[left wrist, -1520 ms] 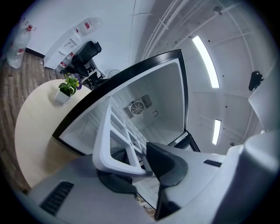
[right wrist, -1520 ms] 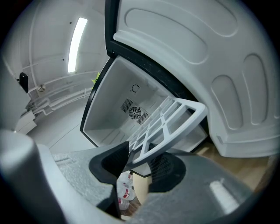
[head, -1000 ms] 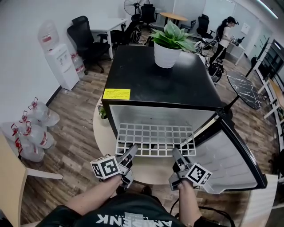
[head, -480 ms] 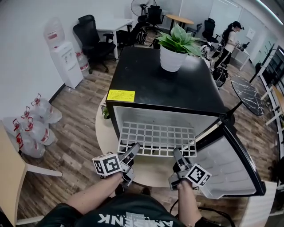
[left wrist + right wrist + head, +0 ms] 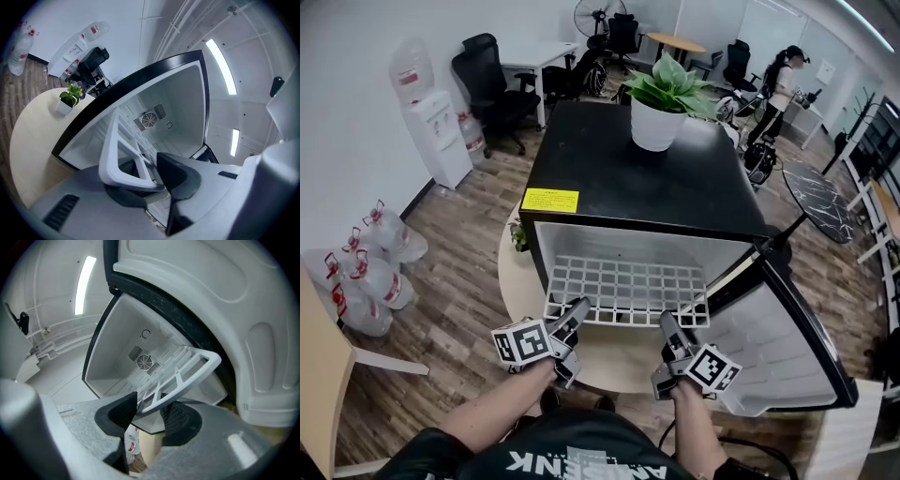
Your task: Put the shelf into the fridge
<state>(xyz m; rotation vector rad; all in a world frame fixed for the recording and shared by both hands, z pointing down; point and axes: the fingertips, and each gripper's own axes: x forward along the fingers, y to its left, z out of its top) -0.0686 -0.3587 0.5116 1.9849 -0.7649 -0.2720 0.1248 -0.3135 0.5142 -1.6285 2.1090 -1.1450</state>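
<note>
The white grid shelf [image 5: 628, 289] lies level, its far part inside the open black fridge [image 5: 647, 178] and its front edge sticking out toward me. My left gripper [image 5: 575, 316] is shut on the shelf's front left corner. My right gripper [image 5: 667, 328] is shut on the front edge near the right end. In the left gripper view the shelf [image 5: 110, 145] sits clamped in the left gripper [image 5: 150, 180], with the fridge's white inside and rear fan beyond. In the right gripper view the shelf [image 5: 187, 364] is pinched in the right gripper [image 5: 149, 409].
The fridge door [image 5: 792, 352] hangs open to the right, close to my right hand. A potted plant [image 5: 661, 103] stands on the fridge top. The fridge rests on a round beige table [image 5: 516, 281] with a small plant [image 5: 517, 236]. Water bottles [image 5: 370, 272], a dispenser [image 5: 427, 122] and chairs stand at left.
Both grippers keep their hold on the shelf's front edge and have barely moved. Only the head view has shifted a little.
</note>
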